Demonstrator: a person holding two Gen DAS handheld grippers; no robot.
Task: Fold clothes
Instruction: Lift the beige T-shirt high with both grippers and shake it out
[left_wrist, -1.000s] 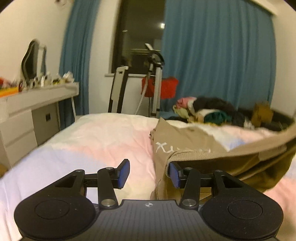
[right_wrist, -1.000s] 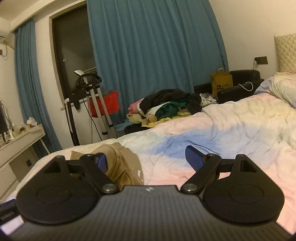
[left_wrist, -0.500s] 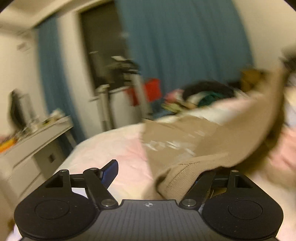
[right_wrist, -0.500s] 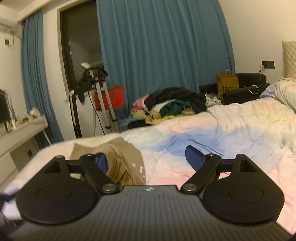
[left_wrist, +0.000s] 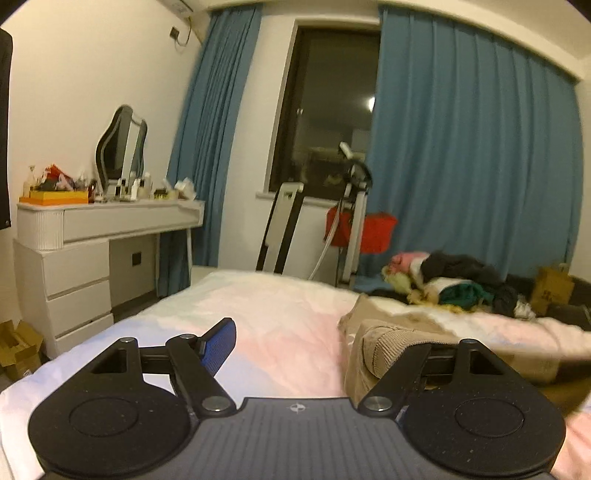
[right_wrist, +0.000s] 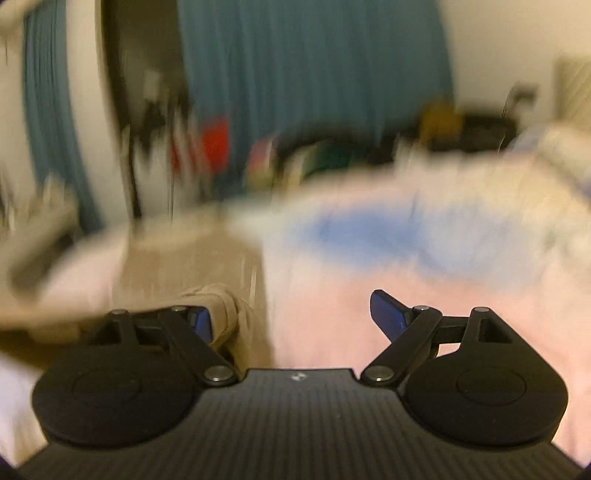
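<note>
The tan garment (left_wrist: 391, 332) lies on the pastel bed cover (left_wrist: 280, 325), its ribbed hem folded over at the near edge. The left gripper (left_wrist: 317, 339) has just been opening its jaws; they stand wide apart, and the hem drapes over the right finger without being pinched. The right gripper (right_wrist: 295, 317) is also spread wide, with the cloth touching its left pad (right_wrist: 201, 319); this view is blurred. Behind, more clothes (left_wrist: 454, 284) are piled before the blue curtain (left_wrist: 472, 166).
</note>
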